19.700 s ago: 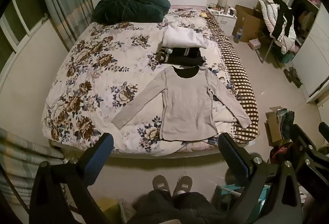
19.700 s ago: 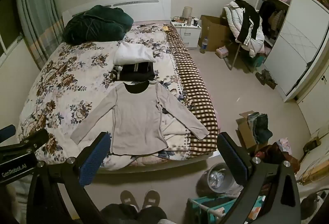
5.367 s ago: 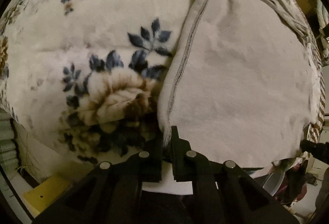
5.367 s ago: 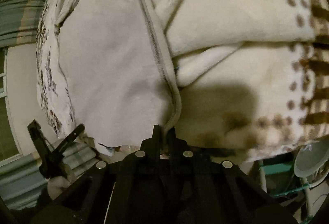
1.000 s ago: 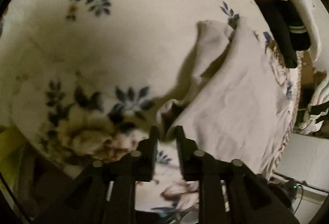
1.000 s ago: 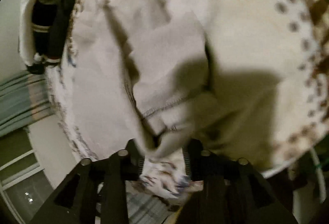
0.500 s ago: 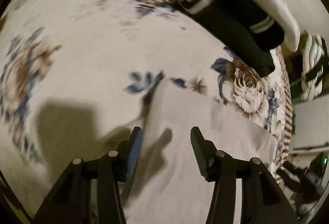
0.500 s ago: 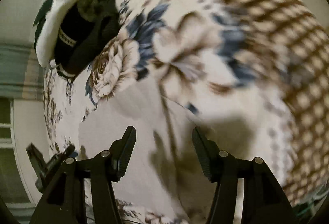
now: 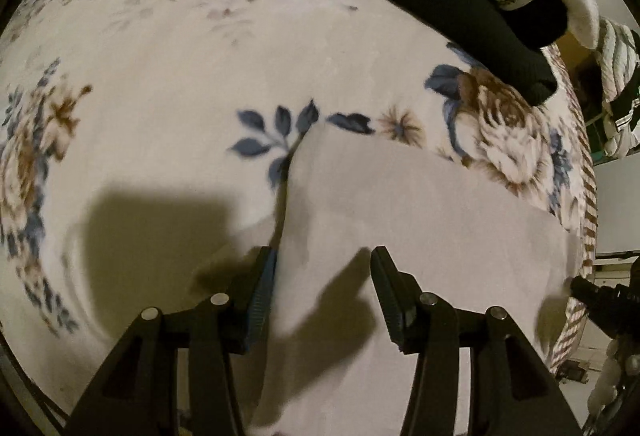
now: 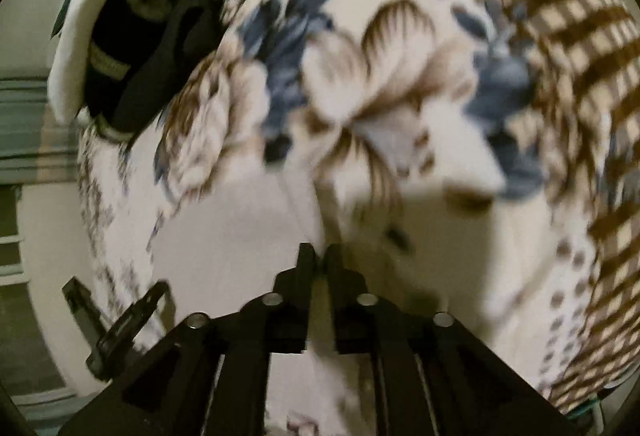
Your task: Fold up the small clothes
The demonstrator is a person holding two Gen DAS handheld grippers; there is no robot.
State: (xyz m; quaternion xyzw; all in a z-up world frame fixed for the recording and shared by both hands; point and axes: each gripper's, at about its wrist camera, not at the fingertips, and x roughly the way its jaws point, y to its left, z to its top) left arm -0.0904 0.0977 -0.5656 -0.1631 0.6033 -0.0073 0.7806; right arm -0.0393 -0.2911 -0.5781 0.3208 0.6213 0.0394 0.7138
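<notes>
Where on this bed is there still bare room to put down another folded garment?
The floral blanket lies bare left of the folded beige top, out to its edge flowers. Crowded: the black-and-white folded clothes beyond the top, with only a narrow strip between.

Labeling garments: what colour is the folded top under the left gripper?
Plain pale beige-grey, no pattern. The folded top shows best in the left wrist view, lying on the floral blanket.

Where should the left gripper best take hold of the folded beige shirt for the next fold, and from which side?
Probably at the near left edge of the beige shirt, beside the left gripper, whose jaws stand open above it. That edge lies slightly raised off the floral blanket, so one finger could slide under it from the left.
</notes>
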